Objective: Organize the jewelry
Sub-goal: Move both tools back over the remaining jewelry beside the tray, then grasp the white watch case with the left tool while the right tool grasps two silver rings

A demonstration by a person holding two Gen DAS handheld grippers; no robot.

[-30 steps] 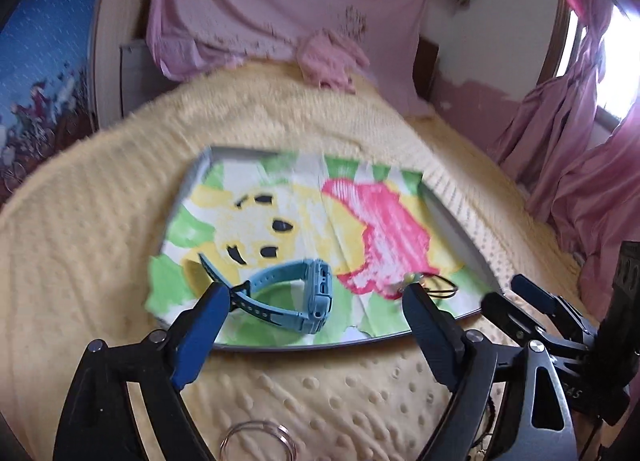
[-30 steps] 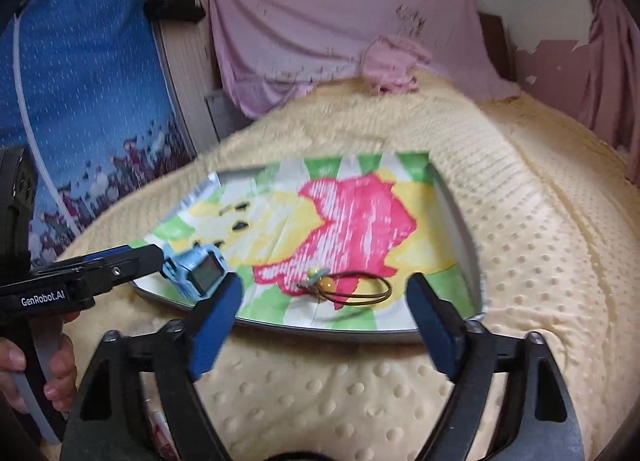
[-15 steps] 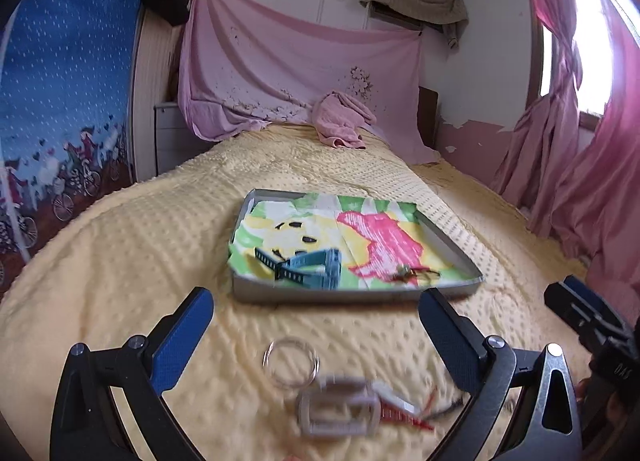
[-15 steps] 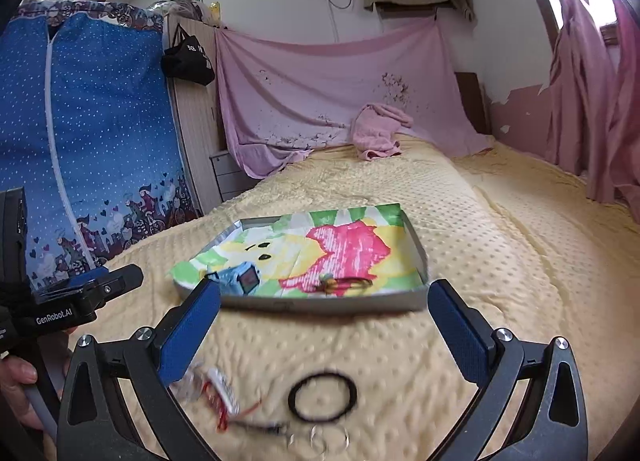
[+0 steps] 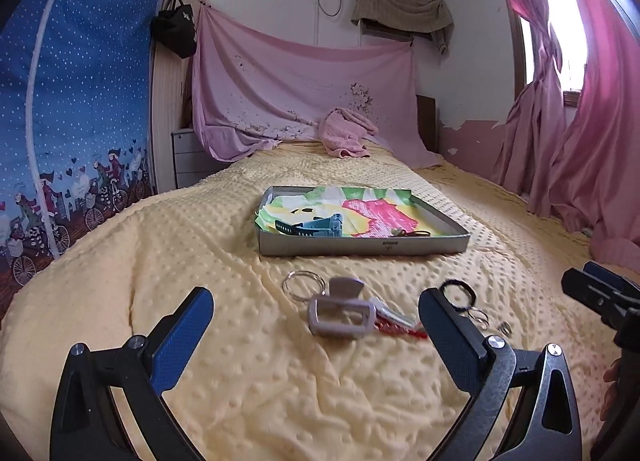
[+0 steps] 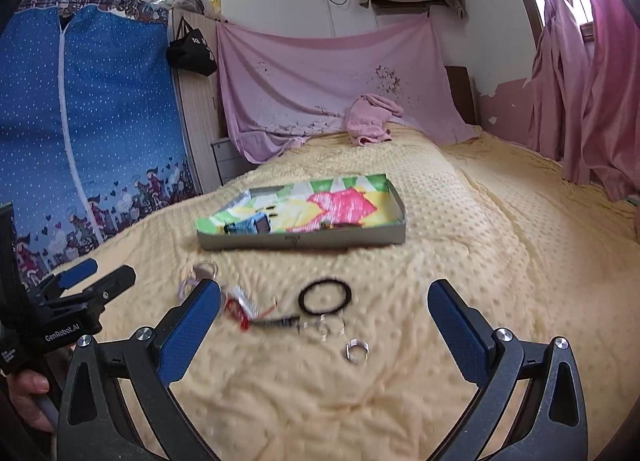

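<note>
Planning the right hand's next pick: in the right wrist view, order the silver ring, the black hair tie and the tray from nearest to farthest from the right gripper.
1. Silver ring, nearest, on the blanket just ahead of the right gripper.
2. Black hair tie, a little beyond, centre.
3. Tray, farthest, up the bed.

Watch (image 5: pixel 316 226) in tray (image 5: pixel 360 247); hair tie (image 6: pixel 325 297) before it on bed (image 5: pixel 200 261)
</note>
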